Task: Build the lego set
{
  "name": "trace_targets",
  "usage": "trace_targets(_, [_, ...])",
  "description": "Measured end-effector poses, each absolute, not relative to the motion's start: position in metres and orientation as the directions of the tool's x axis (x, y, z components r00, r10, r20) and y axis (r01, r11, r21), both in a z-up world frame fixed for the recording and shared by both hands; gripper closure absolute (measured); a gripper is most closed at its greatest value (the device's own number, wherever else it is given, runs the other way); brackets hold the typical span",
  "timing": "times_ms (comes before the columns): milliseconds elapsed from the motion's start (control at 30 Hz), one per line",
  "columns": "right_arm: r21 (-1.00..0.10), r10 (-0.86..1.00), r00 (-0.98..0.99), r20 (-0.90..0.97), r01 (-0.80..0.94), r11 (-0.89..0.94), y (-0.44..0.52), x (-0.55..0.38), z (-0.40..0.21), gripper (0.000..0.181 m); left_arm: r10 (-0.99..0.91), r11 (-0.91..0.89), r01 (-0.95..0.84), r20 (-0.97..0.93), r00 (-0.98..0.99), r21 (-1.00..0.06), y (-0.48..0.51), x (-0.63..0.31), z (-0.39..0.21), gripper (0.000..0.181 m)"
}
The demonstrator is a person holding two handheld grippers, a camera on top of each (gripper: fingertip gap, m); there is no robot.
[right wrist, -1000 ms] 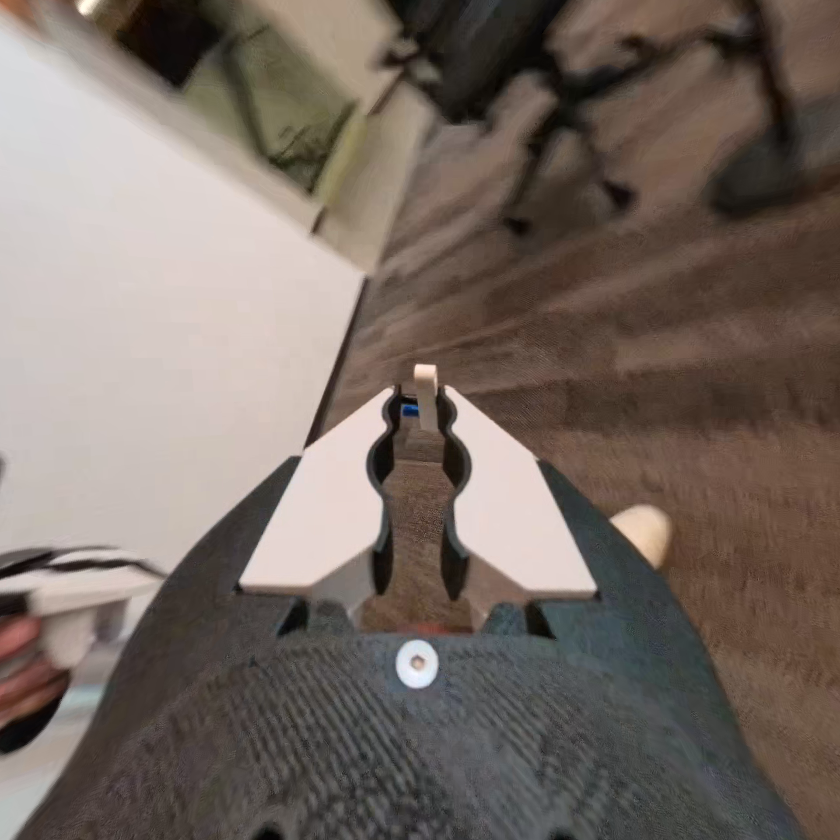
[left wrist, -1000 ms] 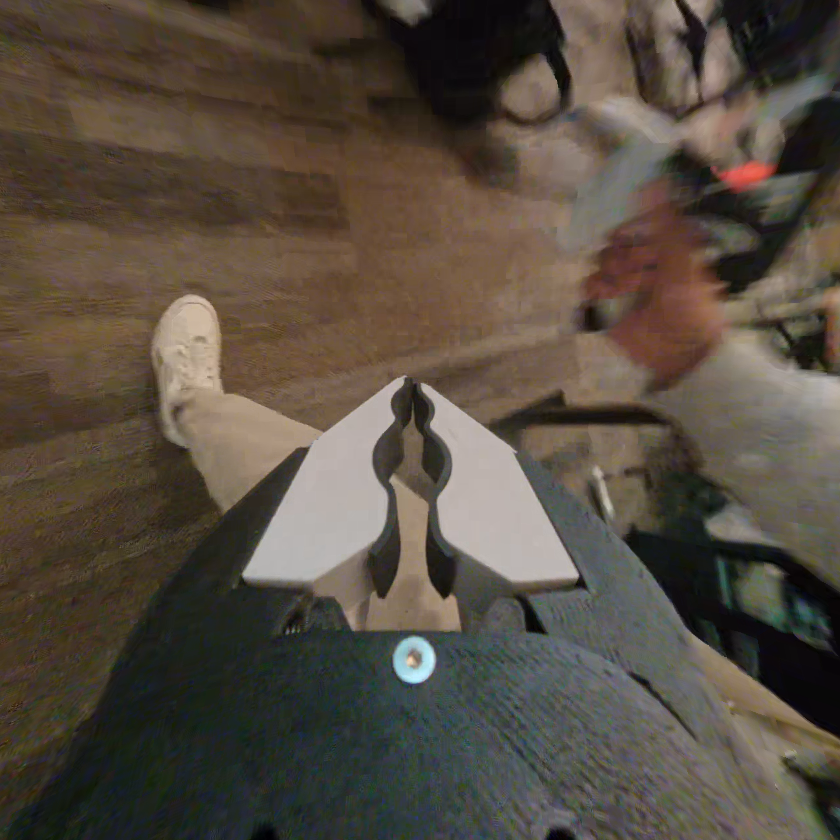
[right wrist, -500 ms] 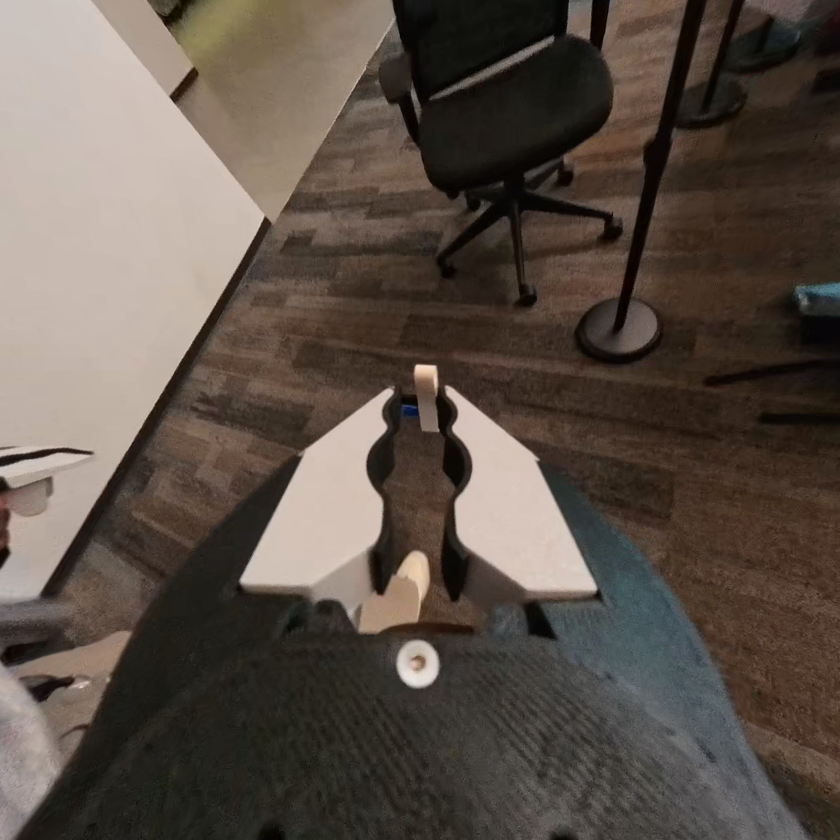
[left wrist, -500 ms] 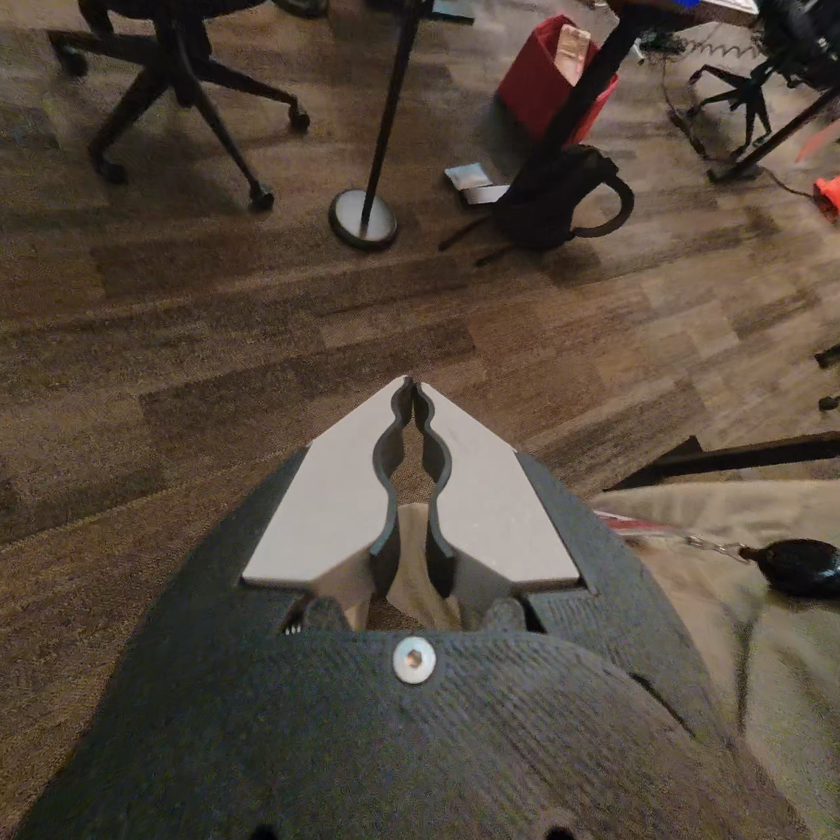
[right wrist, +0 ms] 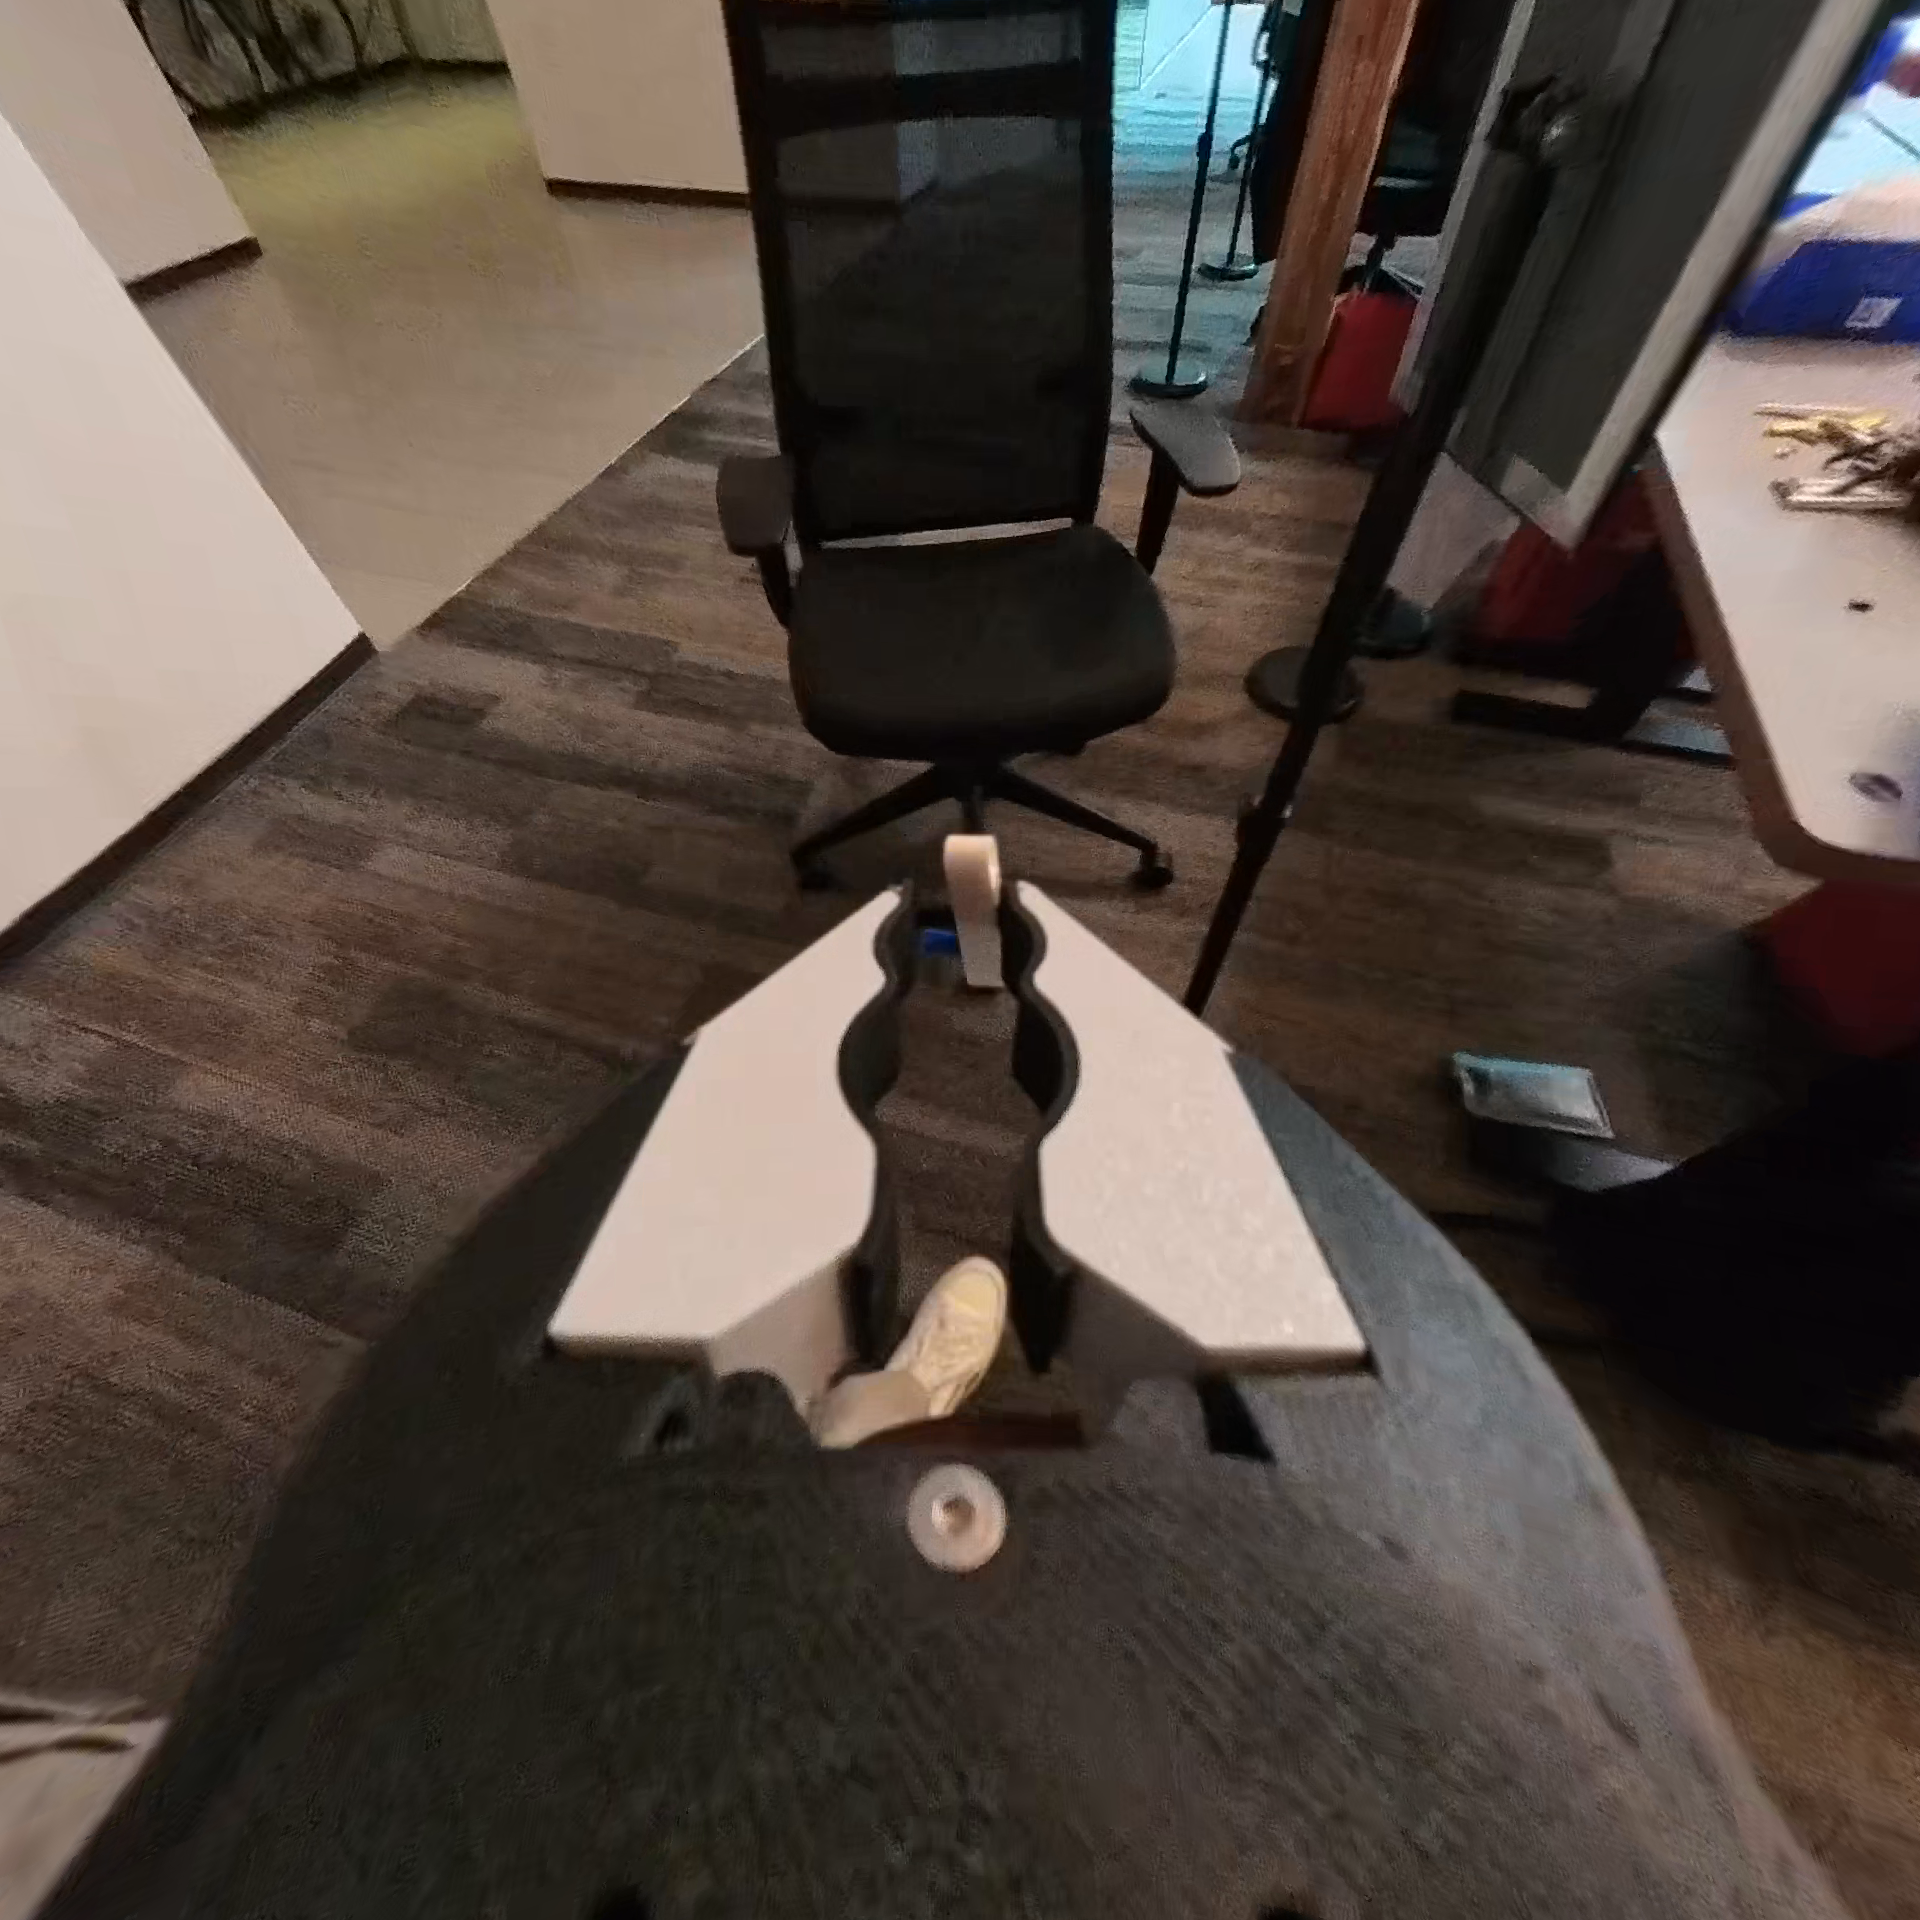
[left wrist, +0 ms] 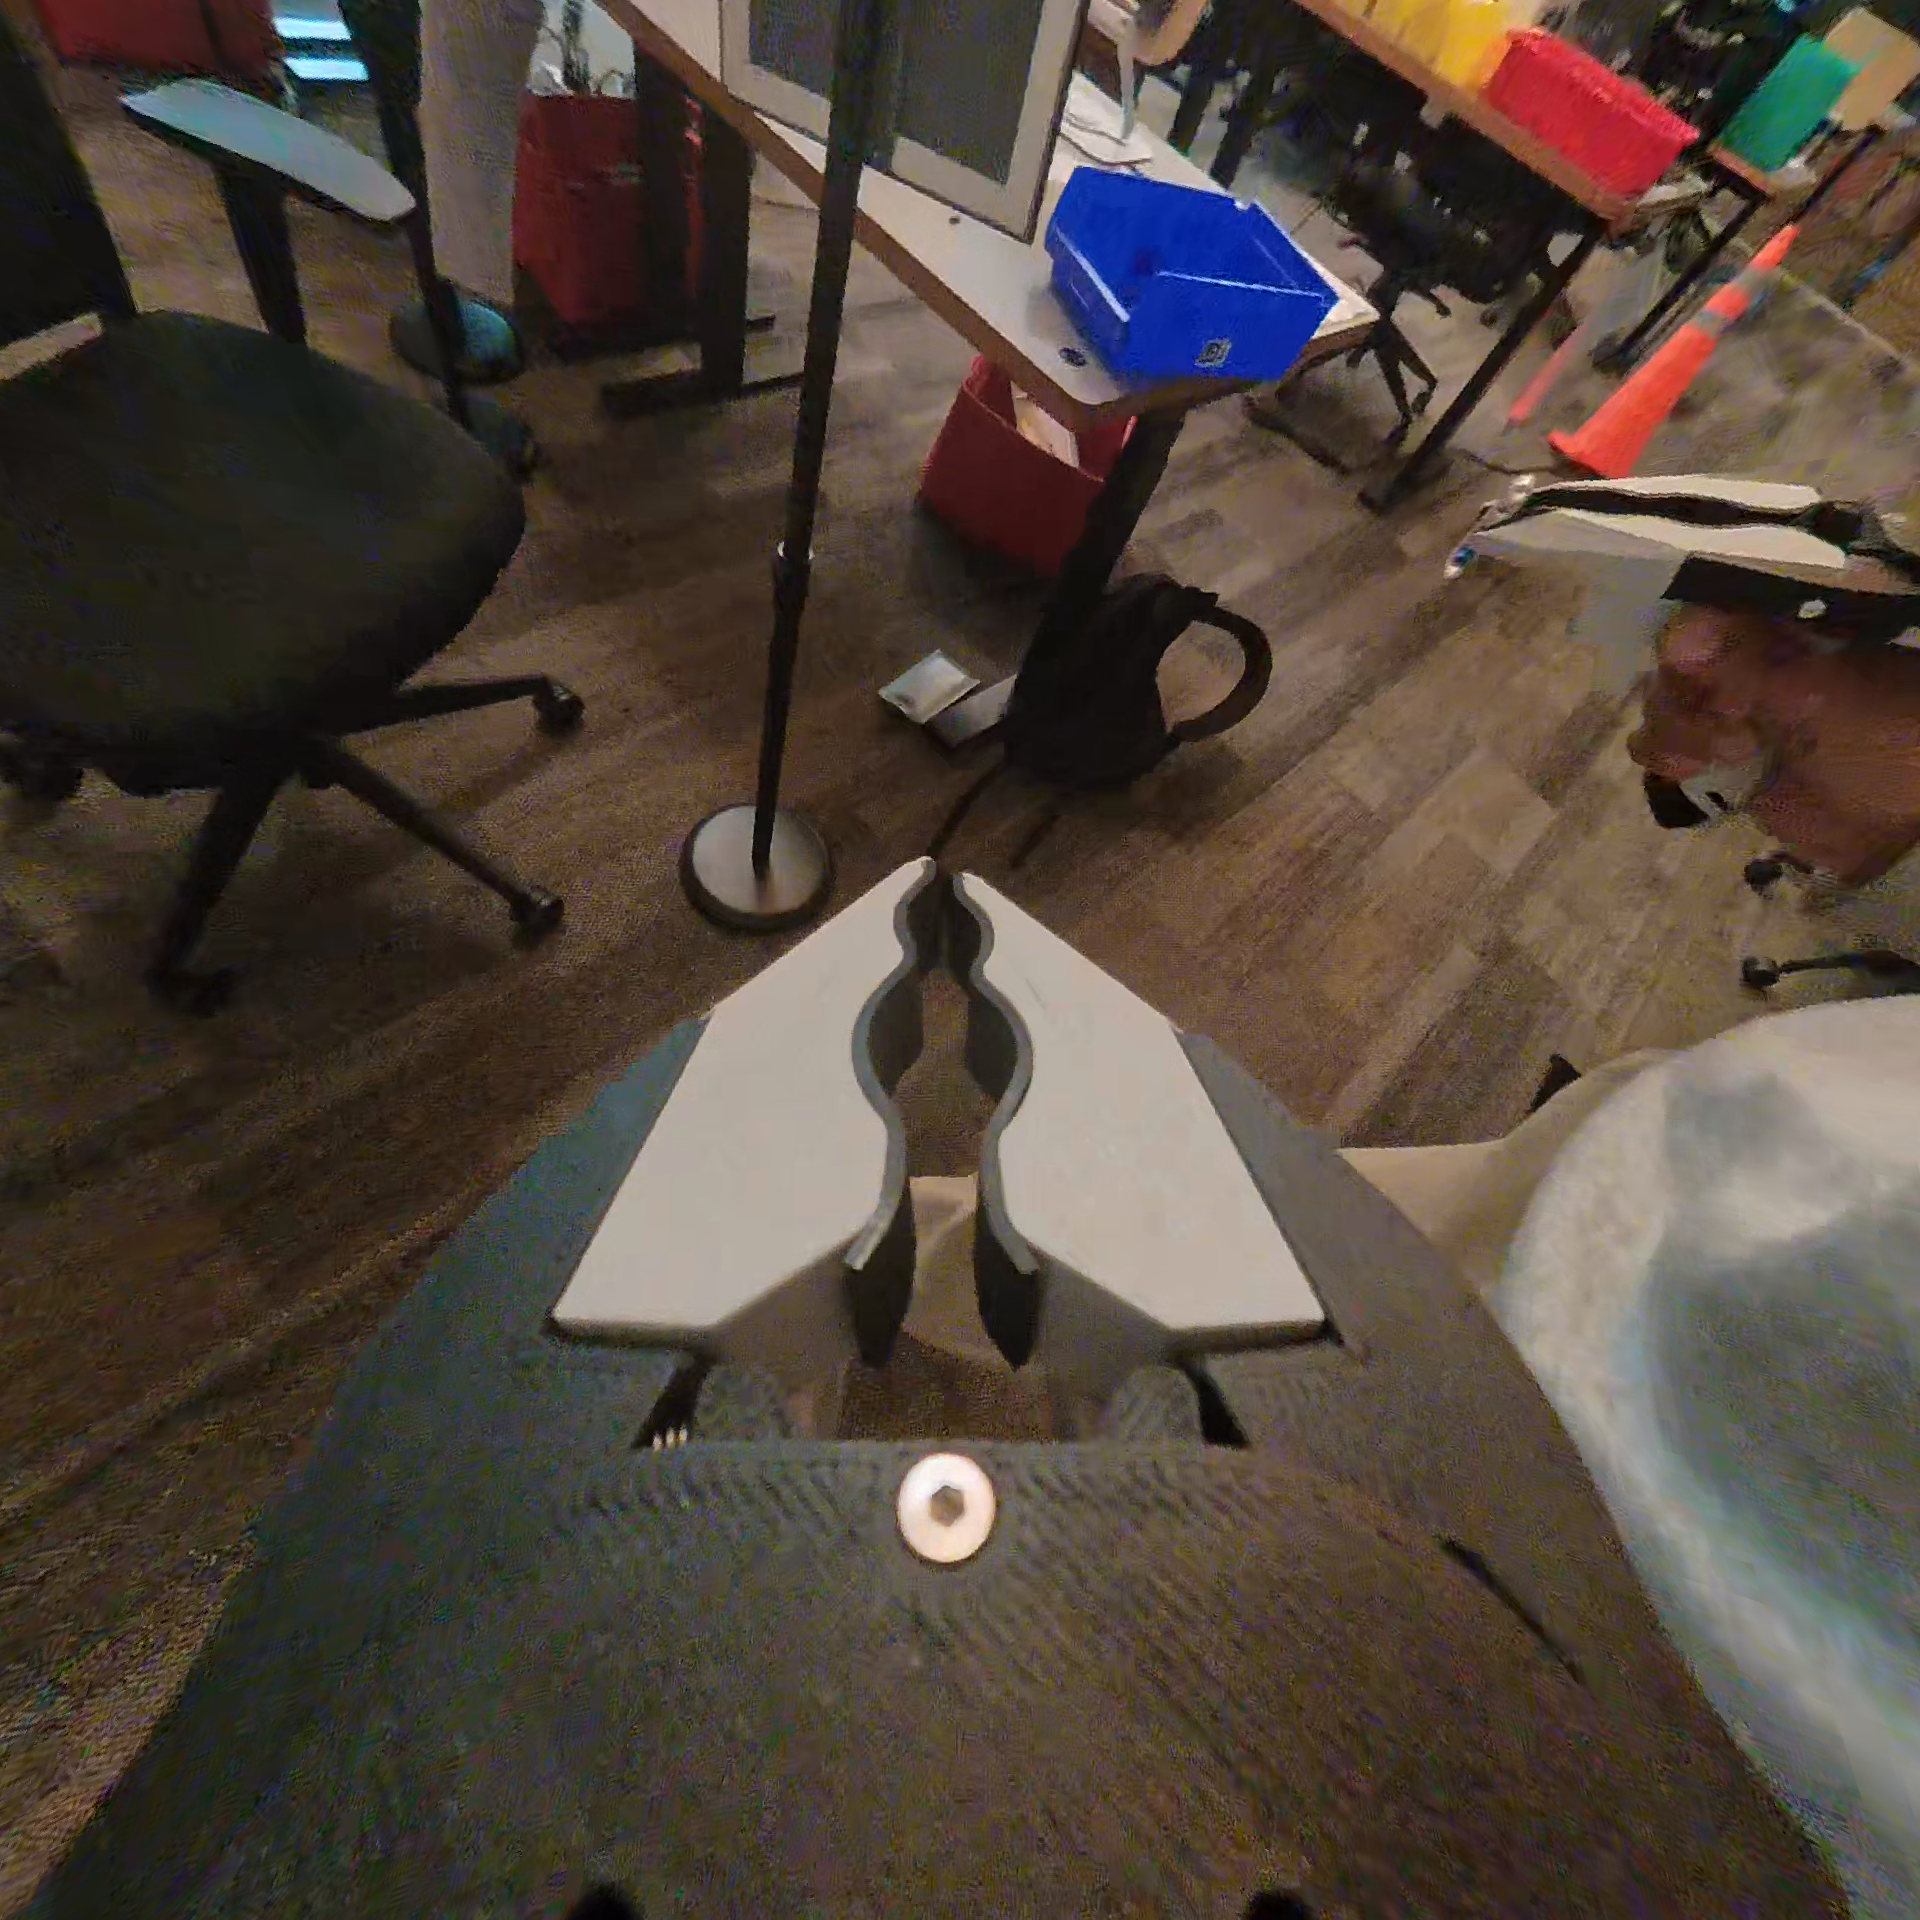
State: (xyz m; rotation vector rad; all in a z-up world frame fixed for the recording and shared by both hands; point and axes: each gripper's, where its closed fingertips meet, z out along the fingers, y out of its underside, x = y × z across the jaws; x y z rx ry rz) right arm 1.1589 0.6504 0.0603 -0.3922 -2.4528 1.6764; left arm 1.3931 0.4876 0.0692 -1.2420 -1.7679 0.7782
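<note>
Both cams swinging up off the floor | left gripper (left wrist: 943, 883) fingers closed, empty | right gripper (right wrist: 961, 894) pinching a white lego piece (right wrist: 971, 909) | build not showing, progress unclear.

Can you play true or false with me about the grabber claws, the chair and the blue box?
1. The right gripper pinches a small white piece. True.
2. The left gripper holds a red brick. False: its tips are together with nothing between them.
3. The blue bin sits on a table. True.
4. The black chair lies tipped over on the floor. False: it stands upright on its wheeled base.
5. An orange cone stands on the floor. True.
</note>
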Motion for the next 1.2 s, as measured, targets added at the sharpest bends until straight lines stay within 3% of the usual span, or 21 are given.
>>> trace_targets(100, [-0.936, 0.216, -0.970, -0.109, 0.173, 0.307, 0.574, 1.121, 0.050, 0.167, 0.937, 0.337, 0.437, 0.249, -0.247, -0.834, 0.439, 1.358, 0.070, 0.181])
trace_targets(167, [-0.941, 0.139, -0.990, -0.024, 0.069, 0.330, 0.517, 1.098, 0.055, 0.167, 0.904, 0.394, 0.432, 0.257, -0.342, -0.811, 0.405, 1.341, 0.067, 0.181])
trace_targets(233, [-0.956, 0.029, -0.996, 0.079, -0.067, 0.287, 0.458, 1.086, 0.086, 0.167, 0.875, 0.441, 0.413, 0.278, -0.397, -0.797, 0.373, 1.316, 0.079, 0.181])
trace_targets(367, [-0.988, -0.165, -0.985, 0.049, -0.072, 0.136, 0.355, 1.069, 0.139, 0.166, 0.836, 0.400, 0.416, 0.139, -0.530, -0.817, 0.300, 1.265, 0.091, 0.181])
trace_targets(533, [-0.846, 0.074, -0.843, 0.533, -0.532, 0.040, 0.271, 0.988, 0.200, 0.167, 0.778, 0.403, 0.366, 0.103, -0.620, -0.839, 0.225, 1.196, 0.100, 0.181])
trace_targets(667, [-0.806, 0.179, -0.789, 0.588, -0.589, 0.052, 0.220, 0.925, 0.223, 0.168, 0.817, 0.408, 0.389, 0.140, -0.559, -0.826, 0.169, 1.125, 0.089, 0.181])
trace_targets(867, [-0.746, 0.279, -0.695, 0.663, -0.645, 0.167, 0.142, 0.849, 0.210, 0.168, 0.916, 0.366, 0.505, 0.205, -0.346, -0.782, 0.086, 0.997, 0.071, 0.181])
trace_targets(967, [-0.732, 0.313, -0.662, 0.680, -0.634, 0.249, 0.095, 0.811, 0.192, 0.167, 0.954, 0.298, 0.597, 0.241, -0.175, -0.745, 0.049, 0.924, 0.047, 0.181])
trace_targets(1033, [-0.786, 0.348, -0.705, 0.618, -0.549, 0.284, 0.066, 0.781, 0.181, 0.167, 0.947, 0.275, 0.665, 0.315, -0.062, -0.694, 0.031, 0.878, 0.035, 0.181])
trace_targets(1133, [-0.938, 0.406, -0.846, 0.344, -0.291, 0.188, 0.038, 0.743, 0.192, 0.167, 0.940, 0.240, 0.685, 0.341, 0.013, -0.688, 0.001, 0.816, 0.040, 0.181])
trace_targets(1200, [-0.977, 0.407, -0.890, 0.207, -0.166, 0.133, 0.026, 0.725, 0.209, 0.167, 0.944, 0.219, 0.696, 0.329, 0.027, -0.684, -0.012, 0.788, 0.042, 0.181])
